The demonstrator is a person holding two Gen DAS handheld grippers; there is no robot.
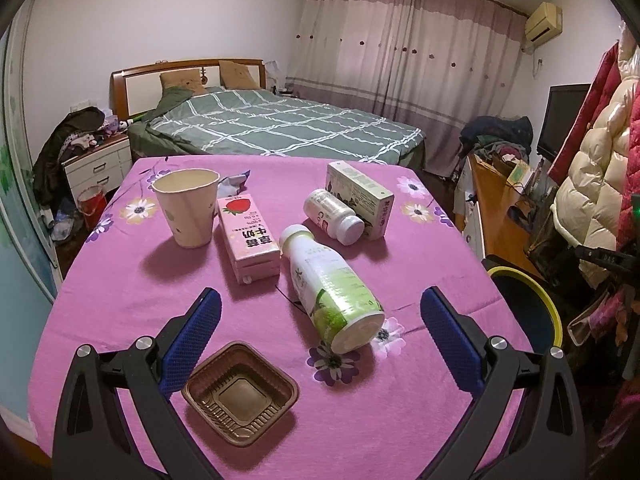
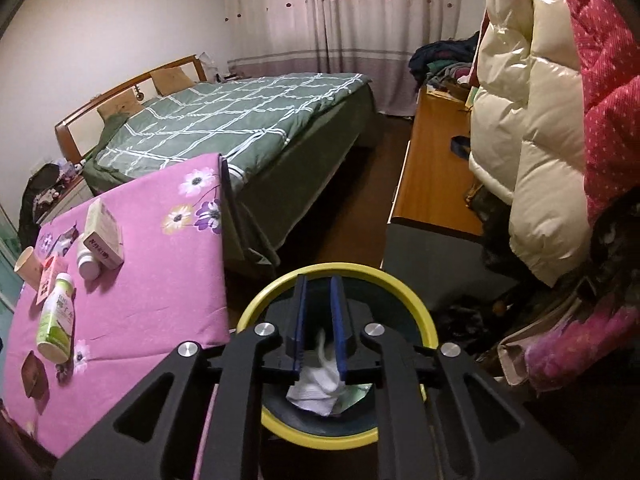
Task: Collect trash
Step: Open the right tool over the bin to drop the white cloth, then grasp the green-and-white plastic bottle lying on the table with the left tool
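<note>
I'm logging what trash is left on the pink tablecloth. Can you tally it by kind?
Bottles: 2, green-label bottle and small white bottle
Cartons/boxes: 2, strawberry milk carton and green-white box
Paper cup: 1
Brown plastic tray: 1
Crumpled wrapper: 1
Total: 7

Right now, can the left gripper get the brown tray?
Probably yes. The left gripper is open wide, and the brown tray lies flat on the cloth right by its left finger with nothing on top. The green bottle lies to the side, apart from it, so the way looks free.
</note>
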